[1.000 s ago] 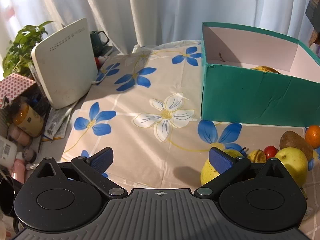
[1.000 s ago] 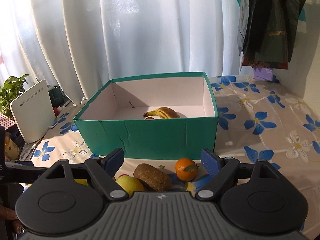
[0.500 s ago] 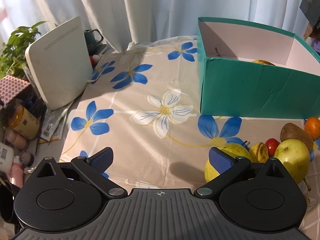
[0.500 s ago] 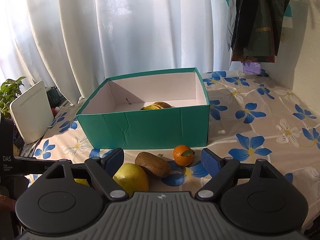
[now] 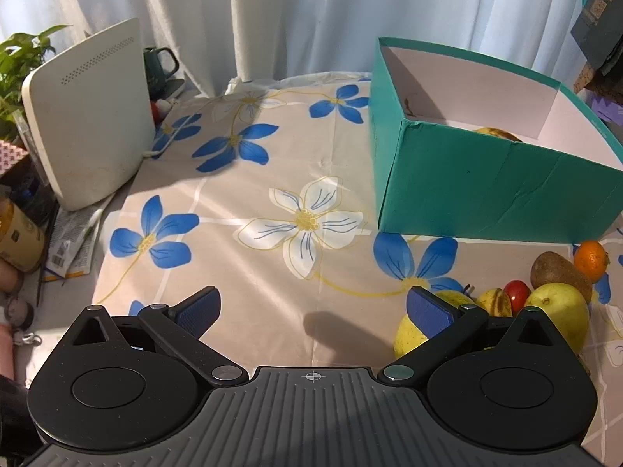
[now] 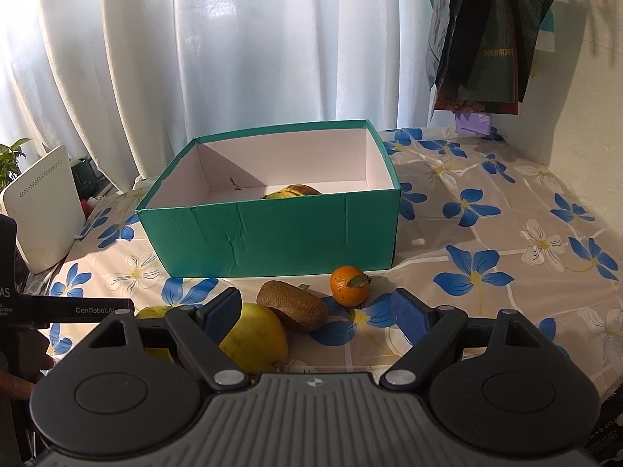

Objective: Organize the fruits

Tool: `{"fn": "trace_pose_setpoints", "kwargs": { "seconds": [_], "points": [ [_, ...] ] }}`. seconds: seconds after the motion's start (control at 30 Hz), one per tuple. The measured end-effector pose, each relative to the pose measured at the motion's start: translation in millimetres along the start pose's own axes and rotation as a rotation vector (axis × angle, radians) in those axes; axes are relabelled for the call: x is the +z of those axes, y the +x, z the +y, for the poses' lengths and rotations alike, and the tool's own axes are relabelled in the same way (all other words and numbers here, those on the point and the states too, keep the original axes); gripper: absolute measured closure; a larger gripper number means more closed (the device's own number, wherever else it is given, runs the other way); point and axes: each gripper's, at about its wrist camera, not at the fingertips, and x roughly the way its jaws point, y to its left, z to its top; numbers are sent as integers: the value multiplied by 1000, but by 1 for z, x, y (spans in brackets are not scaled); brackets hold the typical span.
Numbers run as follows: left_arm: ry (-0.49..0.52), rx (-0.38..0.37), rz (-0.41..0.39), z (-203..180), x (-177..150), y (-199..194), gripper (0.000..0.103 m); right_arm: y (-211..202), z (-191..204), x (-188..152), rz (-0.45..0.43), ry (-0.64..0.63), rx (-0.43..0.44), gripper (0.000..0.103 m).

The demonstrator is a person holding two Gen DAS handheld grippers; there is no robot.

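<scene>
I've got one banana [image 6: 293,191] lying in the green box [image 6: 272,233], but that's all that's in there as far as I can see, so I reckon we're only just started. The kiwi [image 6: 292,305], the orange [image 6: 349,280], two pale yellow-green fruits [image 5: 560,309], a small red one [image 5: 517,292] and a spotted yellow one [image 5: 495,301] are sitting on the flowered tablecloth [image 5: 272,179] just in front of the box. My left gripper [image 5: 311,307] and right gripper [image 6: 314,309] both hover wide open and empty, the right one with the kiwi just ahead between its fingers.
</scene>
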Motion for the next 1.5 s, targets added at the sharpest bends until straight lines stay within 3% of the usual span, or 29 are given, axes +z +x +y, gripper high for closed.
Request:
{"fn": "trace_pose_setpoints", "kwargs": {
  "seconds": [0.13,0.3,0.37,0.53,0.6,0.7,0.87,1.1,1.5],
  "points": [
    [13,-35,-15,0,-4,1,0,1,-7,-2,8,4,18,19],
    [7,20,-26,-7,-5,0,0,16,-19,-7,41,12,70,19],
    [50,16,-36,-10,-4,-4,0,20,-24,-8,47,28,95,18],
    [154,-115,-100,-18,-1,-27,0,26,-32,-8,47,44,134,18],
    [201,-160,-97,-24,-2,-30,0,28,-35,-7,46,43,138,19],
    [269,-162,-87,-36,-5,-26,0,29,-41,-5,42,56,139,18],
    [356,-274,-38,-47,-12,-16,0,32,-50,-4,40,78,130,18],
    [333,-333,39,-48,-11,6,0,38,-57,-7,58,105,117,18],
    [306,-383,72,-45,-6,20,0,44,-55,-5,66,105,94,18]
  ]
}}
